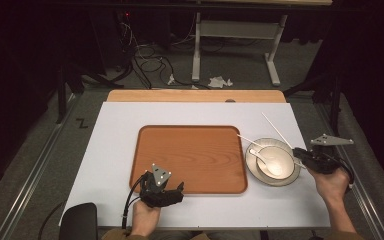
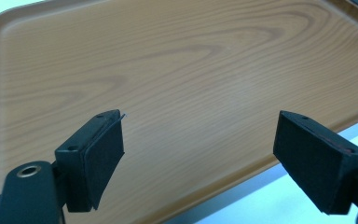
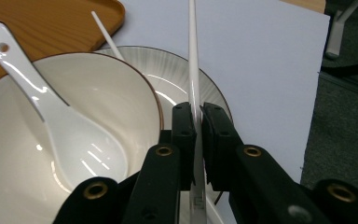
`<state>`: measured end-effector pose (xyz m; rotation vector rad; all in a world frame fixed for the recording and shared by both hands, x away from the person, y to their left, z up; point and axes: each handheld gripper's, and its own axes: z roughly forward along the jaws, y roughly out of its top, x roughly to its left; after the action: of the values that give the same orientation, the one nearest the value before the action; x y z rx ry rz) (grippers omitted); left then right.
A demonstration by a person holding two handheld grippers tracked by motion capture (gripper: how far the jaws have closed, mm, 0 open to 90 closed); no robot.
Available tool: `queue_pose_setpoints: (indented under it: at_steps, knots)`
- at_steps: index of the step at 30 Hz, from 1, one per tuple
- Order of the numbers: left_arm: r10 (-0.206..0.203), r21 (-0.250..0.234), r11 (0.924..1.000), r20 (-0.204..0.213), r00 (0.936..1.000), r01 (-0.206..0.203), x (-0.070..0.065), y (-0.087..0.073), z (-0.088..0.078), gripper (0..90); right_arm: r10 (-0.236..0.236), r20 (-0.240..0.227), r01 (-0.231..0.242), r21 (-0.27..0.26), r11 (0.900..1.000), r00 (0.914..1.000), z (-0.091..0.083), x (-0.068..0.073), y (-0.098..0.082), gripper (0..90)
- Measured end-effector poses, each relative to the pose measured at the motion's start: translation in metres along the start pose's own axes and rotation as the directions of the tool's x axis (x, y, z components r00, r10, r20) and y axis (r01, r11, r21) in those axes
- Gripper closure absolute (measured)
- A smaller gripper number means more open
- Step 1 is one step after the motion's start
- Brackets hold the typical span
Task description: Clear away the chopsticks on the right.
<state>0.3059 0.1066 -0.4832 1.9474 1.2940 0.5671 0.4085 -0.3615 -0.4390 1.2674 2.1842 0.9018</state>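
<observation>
A white bowl [image 1: 281, 159] with a white ceramic spoon [image 1: 263, 160] in it stands on a ribbed plate [image 1: 250, 164], just right of the wooden tray [image 1: 190, 128]. My right gripper [image 1: 300, 156] sits at the plate's right rim, shut on a white chopstick [image 1: 277, 130] that slants up and away over the table. In the right gripper view, the chopstick [image 3: 193, 56] runs straight out from between the pressed jaws of the right gripper [image 3: 196, 112], above the plate [image 3: 182, 79] and beside the spoon [image 3: 51, 112]. A second chopstick [image 1: 247, 140] rests across the plate's far left rim. My left gripper [image 1: 169, 189] hangs open over the tray's near edge [image 2: 191, 56].
A white sheet [image 1: 120, 150] covers the wooden table [image 1: 195, 95], with bare room left of the tray and behind it. Beyond the far edge are a white table frame [image 1: 196, 55], cables and scraps of paper on the floor. A dark chair part [image 1: 77, 220] sits at the near left corner.
</observation>
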Motion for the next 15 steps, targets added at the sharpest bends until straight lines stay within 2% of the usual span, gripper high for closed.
queue_pose_setpoints:
  at_steps: [7,9,15]
  knots:
    - [0.028,0.003,0.9996,0.034,0.9991,-0.028,-0.005,0.007,0.007,16.4,0.025,-0.024,-0.026,-0.041,0.999,0.9994,-0.020,0.008,-0.008,84.9]
    - [0.030,0.000,0.9996,0.039,0.9988,-0.030,-0.006,0.007,0.008,16.4,0.014,-0.023,-0.015,-0.050,0.999,0.9996,-0.022,0.010,-0.008,84.9]
    - [0.055,-0.001,0.9985,0.068,0.9961,-0.055,-0.011,0.013,0.014,16.4,-0.006,-0.033,0.004,-0.069,0.998,0.9994,-0.040,0.030,-0.012,84.9]
